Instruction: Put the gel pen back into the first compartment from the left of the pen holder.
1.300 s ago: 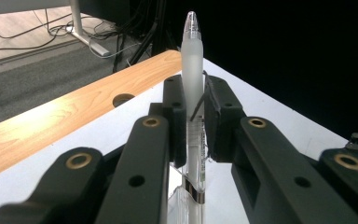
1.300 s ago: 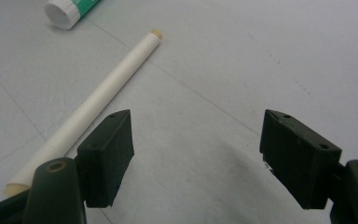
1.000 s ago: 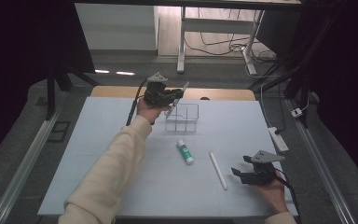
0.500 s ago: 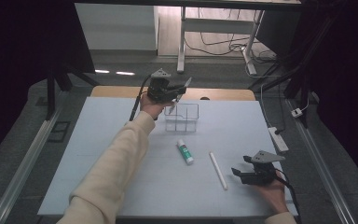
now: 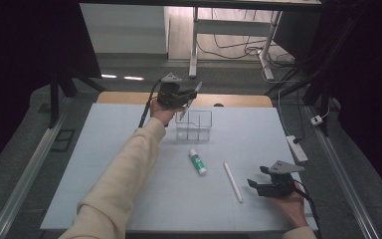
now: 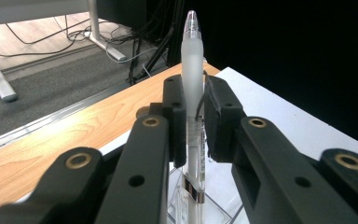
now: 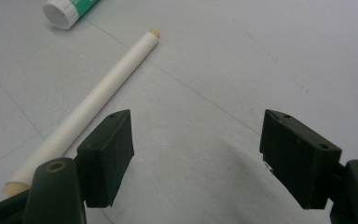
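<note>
My left gripper (image 5: 186,99) is shut on a frosted clear pen (image 6: 193,98), held above the clear plastic organiser box (image 5: 194,125) at the back of the white table. In the left gripper view the pen stands upright between the two black pads, its tip pointing up. My right gripper (image 5: 256,181) rests open near the table's front right, with nothing between its jaws (image 7: 196,154). A white paper-wrapped stick (image 5: 232,181) lies just left of it, also the white stick (image 7: 93,93) in the right gripper view. A green-and-white glue stick (image 5: 197,161) lies mid-table.
The white mat (image 5: 104,164) covers a wooden table whose bare edge (image 5: 229,99) shows at the back. A white power strip (image 5: 296,148) lies at the right edge. Table legs and cables stand on the floor beyond.
My left gripper with the pen has shifted slightly to the right and up, nearer over the box. The right gripper has stayed put.
</note>
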The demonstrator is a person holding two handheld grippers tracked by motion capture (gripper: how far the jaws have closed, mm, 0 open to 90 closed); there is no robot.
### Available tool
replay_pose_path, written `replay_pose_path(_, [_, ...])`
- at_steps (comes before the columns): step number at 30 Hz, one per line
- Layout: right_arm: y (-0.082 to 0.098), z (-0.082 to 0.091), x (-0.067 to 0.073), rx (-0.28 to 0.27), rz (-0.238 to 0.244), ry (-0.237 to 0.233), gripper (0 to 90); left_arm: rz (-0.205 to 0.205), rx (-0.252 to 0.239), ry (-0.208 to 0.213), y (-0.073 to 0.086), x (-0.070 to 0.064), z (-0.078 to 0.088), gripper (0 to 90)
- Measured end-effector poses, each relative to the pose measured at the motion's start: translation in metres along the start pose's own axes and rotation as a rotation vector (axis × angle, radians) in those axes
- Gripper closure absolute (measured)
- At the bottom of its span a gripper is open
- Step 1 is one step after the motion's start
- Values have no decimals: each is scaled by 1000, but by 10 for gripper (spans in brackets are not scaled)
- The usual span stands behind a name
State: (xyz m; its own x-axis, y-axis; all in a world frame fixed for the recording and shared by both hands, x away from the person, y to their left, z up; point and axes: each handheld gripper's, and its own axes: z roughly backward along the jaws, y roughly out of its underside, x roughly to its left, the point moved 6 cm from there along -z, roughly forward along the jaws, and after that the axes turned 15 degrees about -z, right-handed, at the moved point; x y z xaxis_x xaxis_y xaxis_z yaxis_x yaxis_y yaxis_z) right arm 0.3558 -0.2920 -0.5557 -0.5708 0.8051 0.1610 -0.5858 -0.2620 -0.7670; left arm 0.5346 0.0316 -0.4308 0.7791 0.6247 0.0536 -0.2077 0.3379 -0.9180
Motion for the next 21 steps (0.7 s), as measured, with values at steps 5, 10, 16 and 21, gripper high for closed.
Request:
replay_pose_path(5, [0,0,-1,-1,-2,-8,253,4,7,-3,3,2,0,791])
replay_pose_path(10, [1,0,-1,0,-1,-9,253,0,15,-7,5,3,-1,788])
replay_pose_path(16, [1,-1,0,5,0,-11,253,2,22,-11,8,5,-2,784])
replay_pose_path(21, [1,-1,-1,7,0,-8,253,1,36,4,12,6,-2,664])
